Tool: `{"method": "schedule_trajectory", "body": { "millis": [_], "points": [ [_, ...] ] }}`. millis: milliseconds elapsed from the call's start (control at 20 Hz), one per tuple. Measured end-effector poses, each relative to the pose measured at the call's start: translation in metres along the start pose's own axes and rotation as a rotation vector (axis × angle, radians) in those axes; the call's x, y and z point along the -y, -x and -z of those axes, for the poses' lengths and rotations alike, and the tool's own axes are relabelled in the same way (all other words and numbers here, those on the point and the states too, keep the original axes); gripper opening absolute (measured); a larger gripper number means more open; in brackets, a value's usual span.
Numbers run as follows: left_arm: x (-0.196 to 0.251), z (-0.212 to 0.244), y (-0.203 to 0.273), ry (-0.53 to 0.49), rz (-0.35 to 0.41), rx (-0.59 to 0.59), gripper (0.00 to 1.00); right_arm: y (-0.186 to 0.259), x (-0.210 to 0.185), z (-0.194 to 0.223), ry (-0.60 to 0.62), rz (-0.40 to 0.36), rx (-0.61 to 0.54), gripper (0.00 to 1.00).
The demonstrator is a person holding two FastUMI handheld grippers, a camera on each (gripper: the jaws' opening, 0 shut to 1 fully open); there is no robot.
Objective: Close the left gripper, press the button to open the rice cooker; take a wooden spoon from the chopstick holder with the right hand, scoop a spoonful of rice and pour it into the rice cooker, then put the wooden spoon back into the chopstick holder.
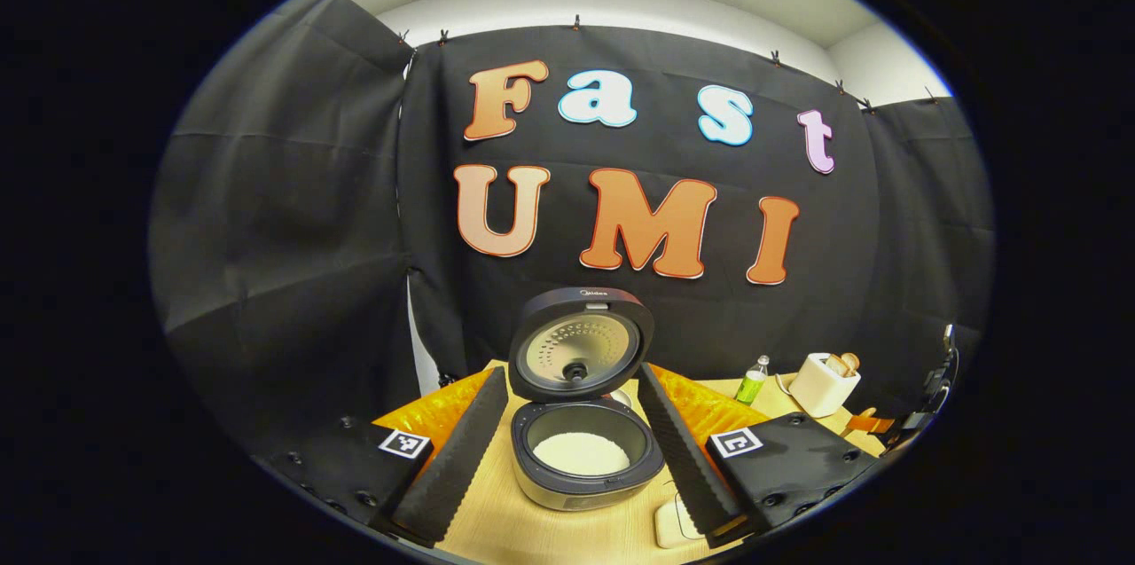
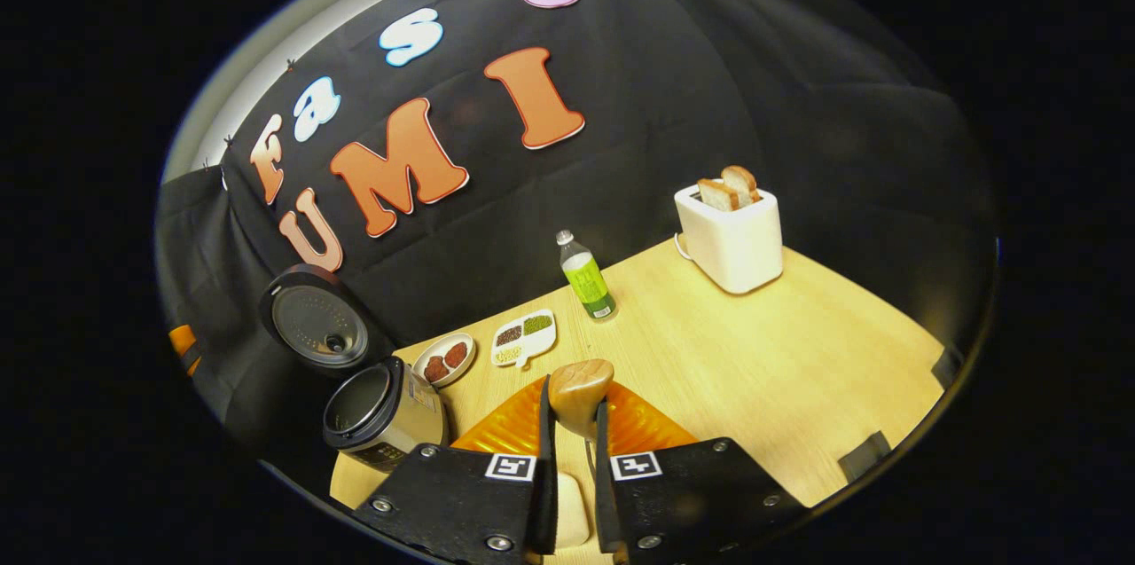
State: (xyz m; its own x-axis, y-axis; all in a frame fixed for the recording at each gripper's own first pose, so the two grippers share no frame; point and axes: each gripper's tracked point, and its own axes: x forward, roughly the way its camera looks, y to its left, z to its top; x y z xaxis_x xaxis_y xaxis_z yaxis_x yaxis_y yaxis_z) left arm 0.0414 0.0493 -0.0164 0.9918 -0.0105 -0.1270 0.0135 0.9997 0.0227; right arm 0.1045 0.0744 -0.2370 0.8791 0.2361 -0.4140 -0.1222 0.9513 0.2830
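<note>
The rice cooker (image 1: 585, 467) stands with its lid (image 1: 581, 343) raised, and white rice (image 1: 581, 454) lies in its pot. My left gripper (image 1: 572, 372) is open, its two fingers spread wide to either side of the cooker and touching nothing. In the right gripper view my right gripper (image 2: 575, 423) is shut on the wooden spoon (image 2: 581, 388), whose rounded bowl sticks out ahead of the fingertips above the table. The open cooker (image 2: 381, 410) sits to that gripper's lower left. A pale cream object (image 2: 569, 498) lies under the right fingers; I cannot tell what it is.
A white toaster (image 2: 731, 232) with bread slices stands at the back of the wooden table (image 2: 798, 370). A green-labelled bottle (image 2: 585, 277), a divided dish of beans (image 2: 525, 336) and a small plate (image 2: 446, 358) sit between it and the cooker.
</note>
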Motion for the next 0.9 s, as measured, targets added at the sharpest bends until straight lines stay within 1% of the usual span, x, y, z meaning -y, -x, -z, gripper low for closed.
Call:
{"method": "schedule_trajectory", "body": {
  "millis": [300, 350, 500, 550, 650, 700, 750, 800, 850, 900],
  "points": [
    [0.004, -0.007, 0.004, -0.025, -0.030, 0.004, 0.98, -0.015, 0.017, 0.024, -0.051, -0.013, -0.046, 0.18],
    [0.006, -0.007, 0.004, -0.027, -0.032, 0.004, 0.97, -0.015, 0.022, 0.028, -0.052, -0.006, -0.055, 0.19],
    [0.012, -0.006, 0.001, -0.019, -0.033, 0.004, 0.97, -0.010, 0.029, 0.026, -0.062, -0.019, -0.074, 0.23],
    [0.015, -0.005, 0.000, -0.015, -0.030, 0.002, 0.97, -0.007, 0.035, 0.025, -0.056, -0.008, -0.078, 0.25],
    [0.022, -0.004, -0.003, -0.012, -0.022, 0.000, 0.97, -0.004, 0.050, 0.014, -0.009, 0.050, -0.065, 0.40],
    [0.027, -0.003, -0.004, -0.011, -0.017, 0.000, 0.97, 0.000, 0.055, 0.005, 0.009, 0.074, -0.051, 0.55],
    [0.030, -0.004, -0.005, -0.009, -0.011, 0.002, 0.97, 0.009, 0.056, -0.007, 0.019, 0.086, -0.034, 0.58],
    [0.034, -0.005, -0.007, -0.007, -0.006, 0.004, 0.97, 0.015, 0.056, -0.021, 0.023, 0.089, -0.017, 0.65],
    [0.038, -0.006, -0.009, -0.003, -0.002, 0.006, 0.97, 0.022, 0.053, -0.035, 0.029, 0.089, 0.005, 0.70],
    [0.041, -0.008, -0.013, 0.002, 0.003, 0.009, 0.97, 0.029, 0.048, -0.050, 0.042, 0.087, 0.028, 0.81]
  ]
}}
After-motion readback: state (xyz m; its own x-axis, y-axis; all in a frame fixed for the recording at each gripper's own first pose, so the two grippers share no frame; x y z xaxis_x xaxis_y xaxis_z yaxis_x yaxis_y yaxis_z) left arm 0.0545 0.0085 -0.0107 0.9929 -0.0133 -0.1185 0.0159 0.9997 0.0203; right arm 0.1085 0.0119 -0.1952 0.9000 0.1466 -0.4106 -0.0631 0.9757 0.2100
